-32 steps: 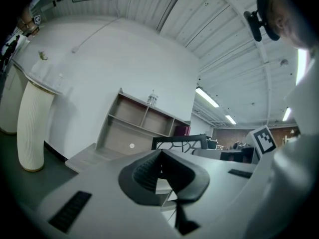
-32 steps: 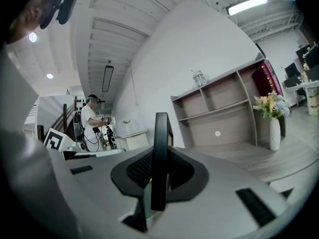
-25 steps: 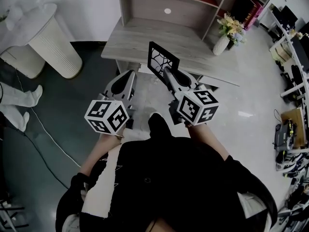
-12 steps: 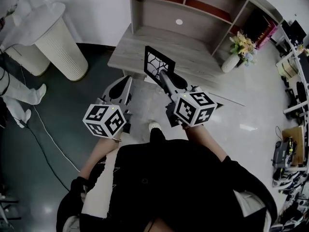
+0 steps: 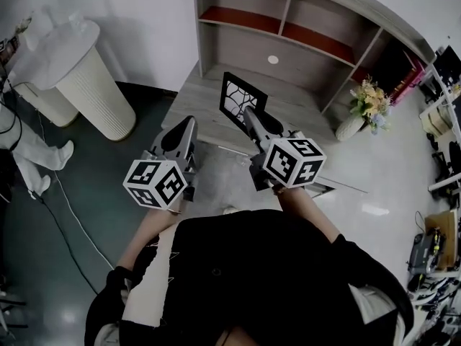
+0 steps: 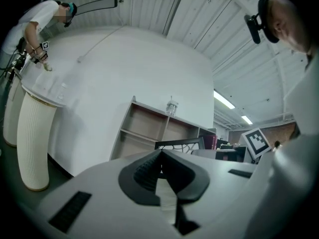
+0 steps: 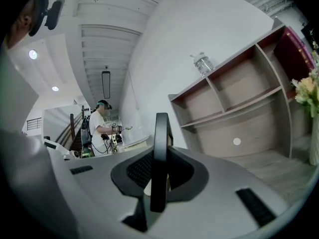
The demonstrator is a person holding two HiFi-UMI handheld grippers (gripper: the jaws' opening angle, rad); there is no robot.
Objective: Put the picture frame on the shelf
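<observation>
The picture frame (image 5: 240, 100) is black with a white web pattern and stands upright over the front of the grey desk (image 5: 302, 114). My right gripper (image 5: 250, 113) is shut on its lower edge. In the right gripper view the frame (image 7: 161, 128) shows edge-on, clamped between the pads. The wooden shelf (image 5: 288, 27) with open compartments rises behind the desk, and it also fills the right side of the right gripper view (image 7: 234, 98). My left gripper (image 5: 189, 124) hovers left of the frame, jaws shut on nothing (image 6: 160, 152).
A vase of flowers (image 5: 364, 107) stands at the desk's right end. On top of the shelf is a clear bottle (image 7: 203, 63). A white ribbed pedestal table (image 5: 90, 78) stands to the left, with a person's legs (image 5: 32, 150) beside it. Cables run over the dark floor.
Both grippers have moved forward toward the desk and shelf, the right one carrying the frame. The frame now hangs over the desk top, and the shelf looks closer.
</observation>
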